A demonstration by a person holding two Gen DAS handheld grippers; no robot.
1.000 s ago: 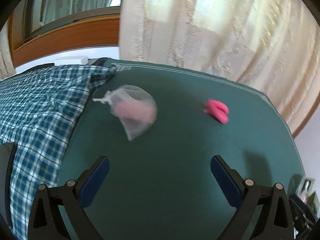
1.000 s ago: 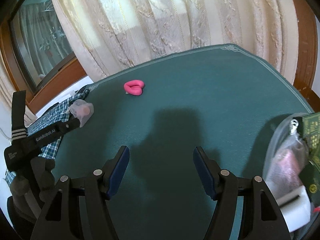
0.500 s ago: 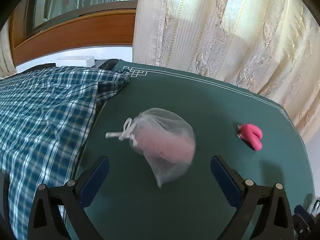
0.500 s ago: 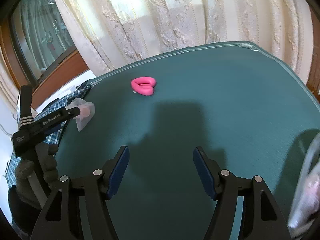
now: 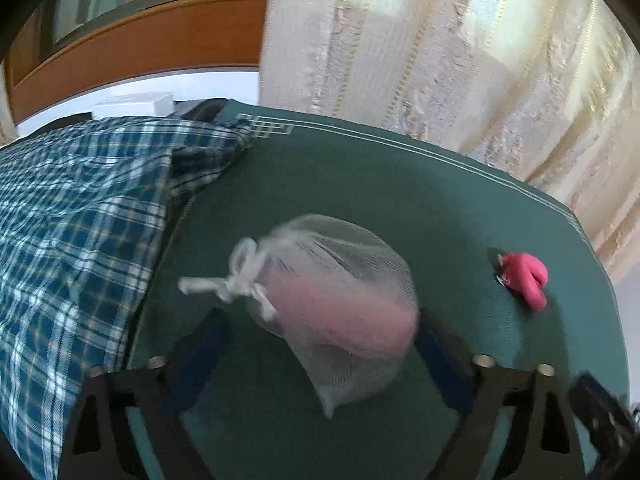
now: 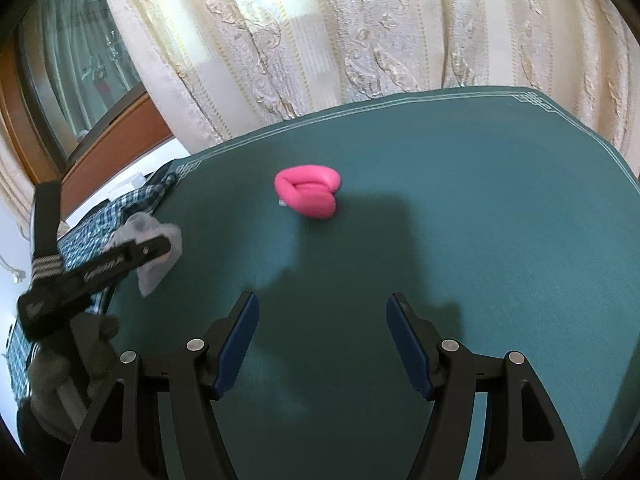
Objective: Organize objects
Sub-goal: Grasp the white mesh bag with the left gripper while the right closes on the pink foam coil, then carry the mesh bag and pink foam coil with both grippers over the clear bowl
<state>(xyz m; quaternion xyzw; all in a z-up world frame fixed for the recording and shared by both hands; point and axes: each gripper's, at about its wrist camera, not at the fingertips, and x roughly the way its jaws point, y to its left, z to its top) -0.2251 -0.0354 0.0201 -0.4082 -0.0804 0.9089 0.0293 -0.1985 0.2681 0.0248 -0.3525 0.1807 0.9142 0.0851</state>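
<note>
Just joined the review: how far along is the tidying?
Nothing looks put away yet. In hand: the left gripper jaws are closing around the mesh bag. Left: the pink toy lies untouched on the table; the right gripper is open and empty.

Left gripper (image 5: pixel 316 344): jaws closing, white mesh pouch (image 5: pixel 340 304) fills gap between them, no way through. To its left, plaid cloth (image 5: pixel 80 216) heaped along table edge blocks sideways pass. Ahead-right, pink heart-shaped item (image 5: pixel 524 276) lies well apart; bare green tablecloth (image 5: pixel 360 184) between.

Right gripper (image 6: pixel 322 340): jaws apart, nothing between, bare cloth straight ahead up to pink item (image 6: pixel 310 194). Right side wide clear. Left side taken by other gripper. Curtain (image 6: pixel 360 40) walls off far table edge.
</note>
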